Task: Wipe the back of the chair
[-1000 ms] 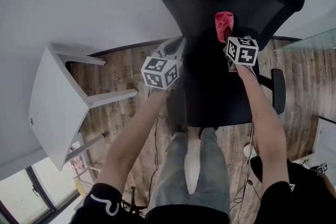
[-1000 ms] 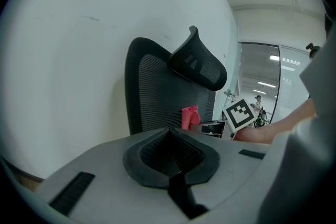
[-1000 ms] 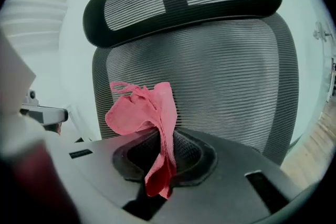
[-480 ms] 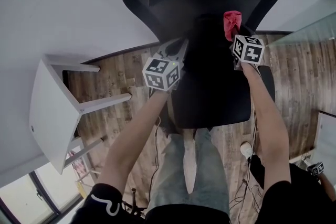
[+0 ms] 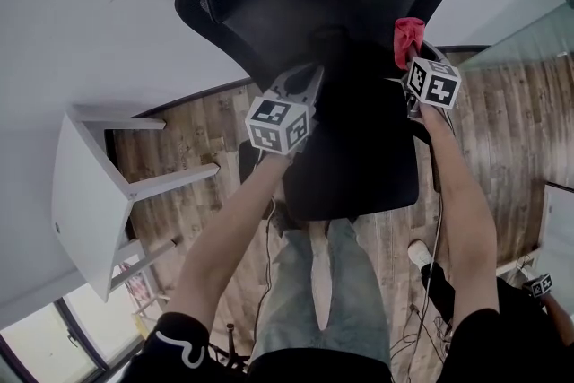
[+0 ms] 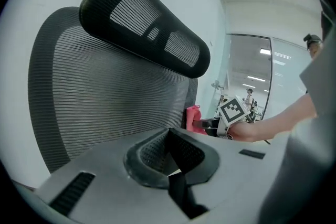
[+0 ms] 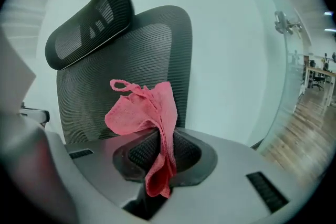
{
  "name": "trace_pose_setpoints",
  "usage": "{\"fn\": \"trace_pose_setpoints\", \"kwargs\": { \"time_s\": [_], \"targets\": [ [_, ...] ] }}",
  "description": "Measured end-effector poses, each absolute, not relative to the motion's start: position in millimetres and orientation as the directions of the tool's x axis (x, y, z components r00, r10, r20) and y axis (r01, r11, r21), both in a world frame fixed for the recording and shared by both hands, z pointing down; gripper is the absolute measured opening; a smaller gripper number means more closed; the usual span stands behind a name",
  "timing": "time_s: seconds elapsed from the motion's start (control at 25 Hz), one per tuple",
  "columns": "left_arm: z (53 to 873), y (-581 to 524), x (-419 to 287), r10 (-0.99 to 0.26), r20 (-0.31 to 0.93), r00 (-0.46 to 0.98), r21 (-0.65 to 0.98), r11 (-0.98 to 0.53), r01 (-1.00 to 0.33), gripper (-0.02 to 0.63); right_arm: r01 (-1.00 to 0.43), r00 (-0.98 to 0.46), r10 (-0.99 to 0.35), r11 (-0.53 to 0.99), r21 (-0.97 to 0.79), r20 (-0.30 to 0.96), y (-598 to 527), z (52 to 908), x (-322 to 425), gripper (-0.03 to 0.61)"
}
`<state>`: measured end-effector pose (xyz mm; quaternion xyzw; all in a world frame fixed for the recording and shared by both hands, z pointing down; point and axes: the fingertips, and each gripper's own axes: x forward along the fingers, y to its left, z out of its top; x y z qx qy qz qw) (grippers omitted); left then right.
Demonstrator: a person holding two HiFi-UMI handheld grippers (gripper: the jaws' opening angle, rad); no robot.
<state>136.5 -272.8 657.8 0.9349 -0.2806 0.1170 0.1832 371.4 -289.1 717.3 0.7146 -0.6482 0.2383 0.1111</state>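
The chair (image 5: 314,4) is black. Its tall back (image 6: 105,97) is a rounded shell of fine, ribbed mesh in a smooth dark rim, and above it sits a curved, oblong headrest (image 6: 152,29) whose mesh lets light through in horizontal bars. The chair stands against a plain white wall (image 5: 108,4) on a wood-plank floor (image 5: 206,139), with its seat towards the person. The cloth (image 7: 149,113) is pinkish red and nubbly, with a stitched hem and a small loop at its top corner. The right gripper (image 7: 157,152) has its jaws clamped on the cloth's middle, so a crumpled bunch rises above the ribbed dark pads and a narrow tail hangs below. The cloth is held up at the right edge of the back, just below the headrest; whether it touches the mesh I cannot tell. The left gripper (image 6: 169,152) has its jaws pressed together with nothing between them and points at the lower mesh on the other side of the back. A white, square-legged stool (image 5: 90,193) lies tipped over, well apart on the left.
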Motion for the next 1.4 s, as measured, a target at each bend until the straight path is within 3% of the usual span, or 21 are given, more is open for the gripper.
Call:
{"fn": "trace_pose_setpoints", "kwargs": {
  "time_s": [0.28,0.52,1.4],
  "targets": [
    [660,-263,149,-0.459,0.324,0.827,0.283,-0.787,-0.548,0.025,-0.975,0.082,-0.867,-0.173,-0.142,0.491,-268,722,385,0.074],
    [659,-259,132,-0.460,0.325,0.826,0.278,-0.788,-0.549,0.023,-0.978,0.038,-0.874,-0.133,-0.163,0.485,-260,723,354,0.074],
    [667,-278,-90,-0.577,0.348,0.739,0.267,-0.694,-0.668,0.025,-0.973,-0.231,-0.832,0.188,-0.136,0.504,-307,736,66,0.074]
  ]
}}
